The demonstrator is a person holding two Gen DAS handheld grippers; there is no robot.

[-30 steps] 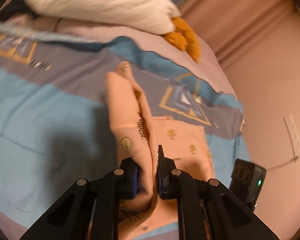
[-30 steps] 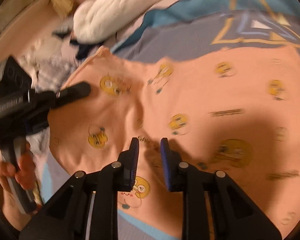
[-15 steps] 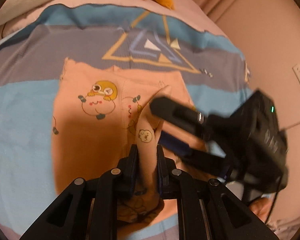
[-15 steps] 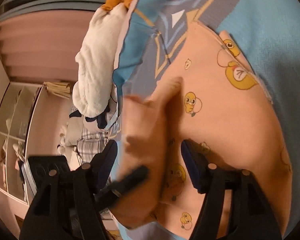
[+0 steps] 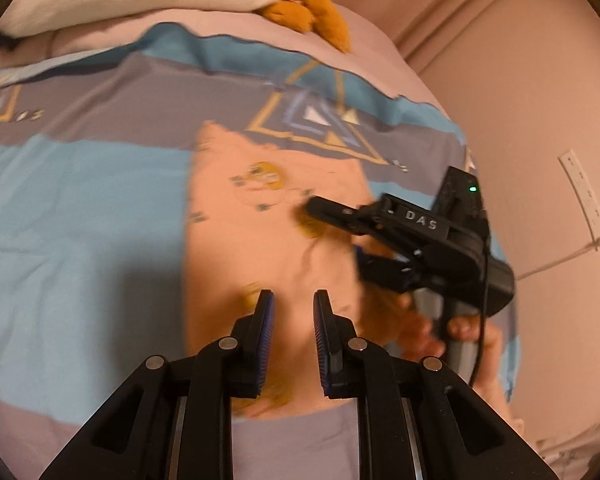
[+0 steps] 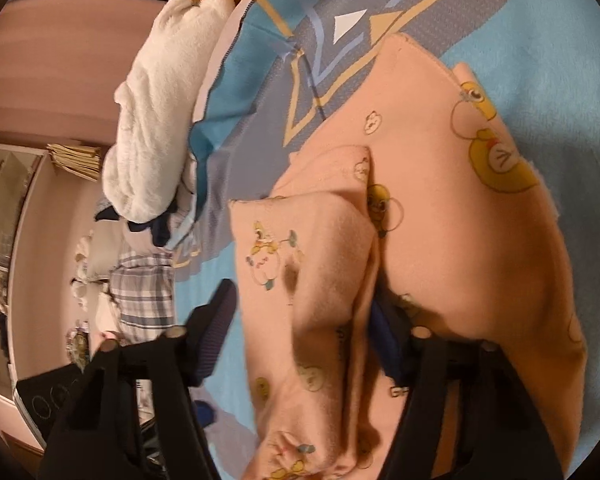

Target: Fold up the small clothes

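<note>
The garment (image 5: 260, 240) is lying on the bedspread (image 5: 80, 220), and most of it is spread flat.

**Left wrist view.** The full outline of the garment is being shown here only. Its long axis is running from near to far. Its far edge is lying at the triangle motif (image 5: 320, 120), and its near edge is lying under the left gripper (image 5: 293, 294). The jaws of this gripper have just been opening a little. They are being held slightly apart above the near end, and no cloth is pinched between them. The right gripper (image 5: 336, 230) is being brought in from the right over the garment's right edge, with the hand (image 5: 460, 328) on its handle. The picture is blurred, so cloth contact cannot be told in this view.

**Right wrist view.** This view is rolled to one side. A raised fold of the garment (image 6: 460, 220), not made out in the other view, is lying between the jaws of the right gripper (image 6: 300, 296). The ridge of the fold is running away from the gripper, along the garment's length. The jaws have just been closing and are standing apart around the fold. One pad (image 6: 380, 328) is touching the cloth. The other is just beside the cloth edge, and no pressing is seen. A white plush (image 6: 148, 120), a plaid cloth (image 6: 144, 296) and a shelf (image 6: 4, 220) are being shown beyond the bedspread (image 6: 560, 40).
</note>
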